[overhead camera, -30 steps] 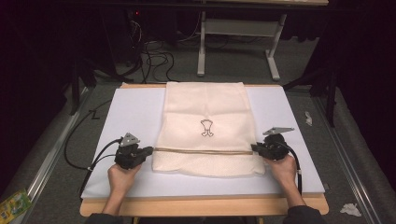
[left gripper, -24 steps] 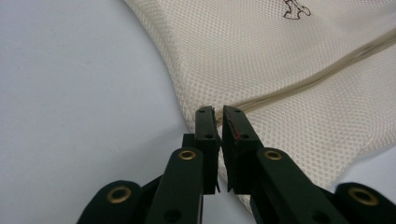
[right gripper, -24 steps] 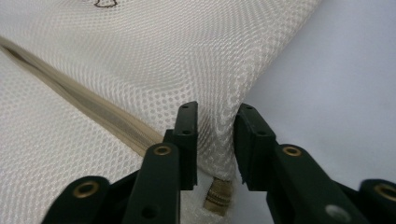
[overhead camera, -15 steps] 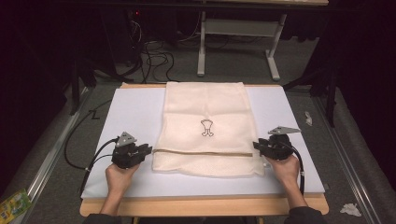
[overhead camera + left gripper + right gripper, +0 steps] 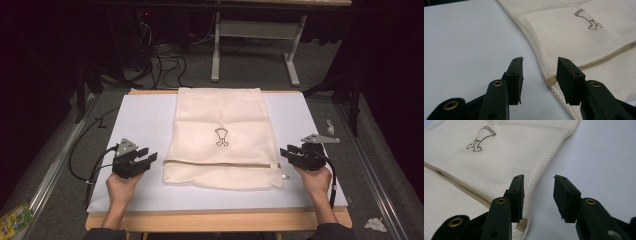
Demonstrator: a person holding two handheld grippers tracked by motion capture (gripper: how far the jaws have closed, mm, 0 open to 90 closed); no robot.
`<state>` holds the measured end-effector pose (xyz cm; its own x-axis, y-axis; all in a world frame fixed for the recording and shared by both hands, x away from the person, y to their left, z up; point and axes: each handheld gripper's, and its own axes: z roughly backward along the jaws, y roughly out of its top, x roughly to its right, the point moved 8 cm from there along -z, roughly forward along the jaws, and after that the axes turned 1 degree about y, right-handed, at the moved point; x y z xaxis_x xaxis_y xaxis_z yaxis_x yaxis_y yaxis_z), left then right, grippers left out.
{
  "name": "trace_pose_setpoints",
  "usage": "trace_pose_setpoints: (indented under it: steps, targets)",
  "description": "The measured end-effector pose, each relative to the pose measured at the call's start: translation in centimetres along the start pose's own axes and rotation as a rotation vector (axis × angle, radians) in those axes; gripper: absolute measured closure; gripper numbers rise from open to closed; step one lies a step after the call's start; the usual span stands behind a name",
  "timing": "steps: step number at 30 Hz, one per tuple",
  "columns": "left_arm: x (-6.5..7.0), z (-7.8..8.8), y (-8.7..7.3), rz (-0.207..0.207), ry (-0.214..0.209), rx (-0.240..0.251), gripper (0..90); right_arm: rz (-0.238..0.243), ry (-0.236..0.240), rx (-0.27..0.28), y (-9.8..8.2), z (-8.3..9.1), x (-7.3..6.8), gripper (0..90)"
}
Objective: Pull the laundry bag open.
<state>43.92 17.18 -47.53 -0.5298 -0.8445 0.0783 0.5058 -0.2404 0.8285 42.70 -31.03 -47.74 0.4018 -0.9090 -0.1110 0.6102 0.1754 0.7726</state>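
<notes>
The small dark emblem on the mesh bag is too small to identify.

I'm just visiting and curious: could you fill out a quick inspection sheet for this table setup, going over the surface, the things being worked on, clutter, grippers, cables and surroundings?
Surface: white mat on a wooden table.
Job's things: cream mesh laundry bag lying flat, small printed emblem, zipper across its near part.
Clutter: nothing seen on the mat.
Grippers: left gripper and right gripper sit beside the bag's side edges; their jaws have just been opening, with nothing clamped.
Cables: black cable trails off the left gripper; more cords on the floor.
Surroundings: dark room, grey table frame behind, crumpled paper, green packet.
</notes>
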Motion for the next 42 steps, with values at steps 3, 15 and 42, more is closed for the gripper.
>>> trace_pose_setpoints:
  steps: [3, 15, 42]
  targets:
    - [-0.4, 0.3, 0.3, 0.01, 0.006, 0.018, 55.3, -0.026, -0.009, 0.029, 0.1, 0.8, 0.7, 60.0]
    - [-1.6, 0.9, 0.4, 0.041, 0.025, 0.04, 54.1, -0.067, -0.038, 0.067, -0.1, 2.2, 2.4, 59.0]
    - [-3.8, 0.4, 0.0, 0.107, 0.071, 0.067, 51.9, -0.165, -0.085, 0.098, -2.1, 2.6, 5.6, 58.9]
